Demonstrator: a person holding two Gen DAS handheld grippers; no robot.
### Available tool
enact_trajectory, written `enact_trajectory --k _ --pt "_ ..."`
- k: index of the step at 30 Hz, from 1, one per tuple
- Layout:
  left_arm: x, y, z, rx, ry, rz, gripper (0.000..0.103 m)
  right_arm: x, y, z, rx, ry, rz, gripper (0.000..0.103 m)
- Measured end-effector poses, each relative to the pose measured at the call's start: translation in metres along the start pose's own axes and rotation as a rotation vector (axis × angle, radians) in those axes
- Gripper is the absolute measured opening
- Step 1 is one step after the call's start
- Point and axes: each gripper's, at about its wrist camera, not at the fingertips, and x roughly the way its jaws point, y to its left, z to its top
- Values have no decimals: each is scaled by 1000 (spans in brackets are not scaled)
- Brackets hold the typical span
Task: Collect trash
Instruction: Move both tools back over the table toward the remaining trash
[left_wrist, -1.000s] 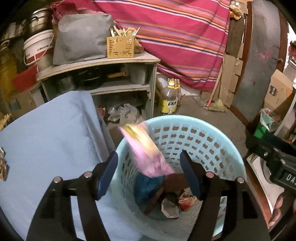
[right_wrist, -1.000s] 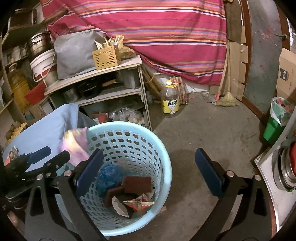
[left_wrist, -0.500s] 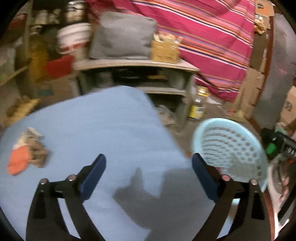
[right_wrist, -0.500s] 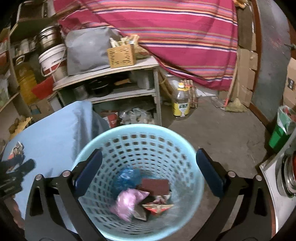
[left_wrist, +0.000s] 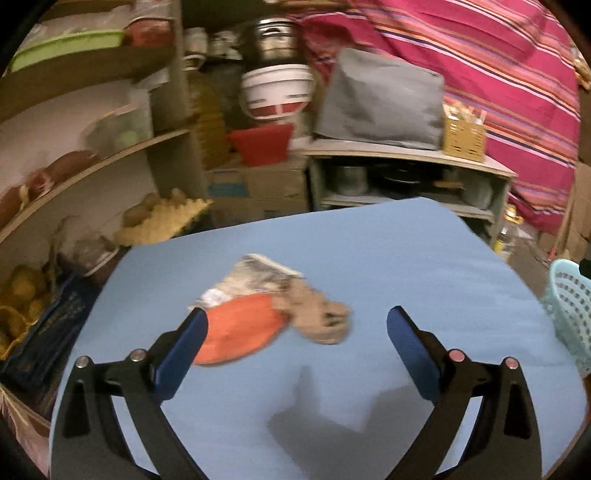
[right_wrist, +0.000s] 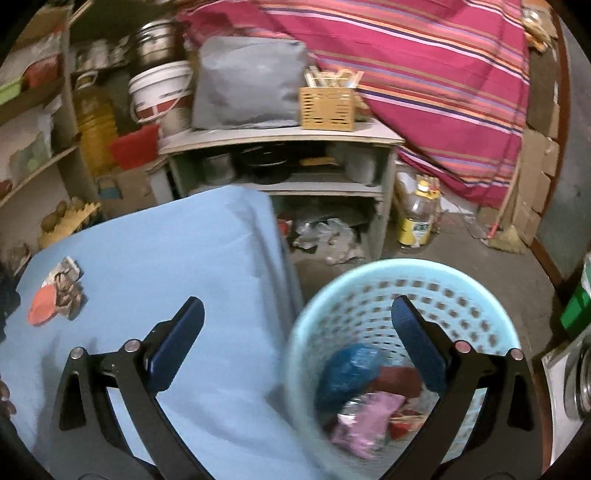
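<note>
Partly done: pale blue perforated plastic basket already holding pink wrapper, blue bag and brown scraps. Left to collect: crumpled orange, grey and tan wrappers on blue cloth-covered table, at 11 o'clock of left gripper, jaws opening, nothing between. Right gripper spread wide, empty, straddling table edge and basket rim. Grey shelf unit at 12 o'clock, clear of path.

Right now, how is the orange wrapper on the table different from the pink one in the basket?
The orange wrapper lies on the blue table cover beside crumpled brown and grey scraps; the pink wrapper sits crumpled in the light blue basket among other trash. The orange one looks flat and rounded, the pink one bunched. Neither is held by a gripper.
</note>
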Motion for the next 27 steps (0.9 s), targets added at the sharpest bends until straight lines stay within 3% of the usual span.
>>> enact_trajectory --k 8,12,16,19,27 --pt "8 60 -11 -82 -18 74 96 18 76 4 -47 11 106 99" --pt "6 78 -13 -121 -41 106 96 25 119 9 -74 -3 57 99" --pt "15 93 -11 -131 8 105 96 38 160 13 -124 2 56 99" --pt "26 107 -12 -141 28 151 97 47 180 17 -146 31 65 99" --pt "51 145 -21 -215 73 169 98 51 229 15 -242 -10 169 99"
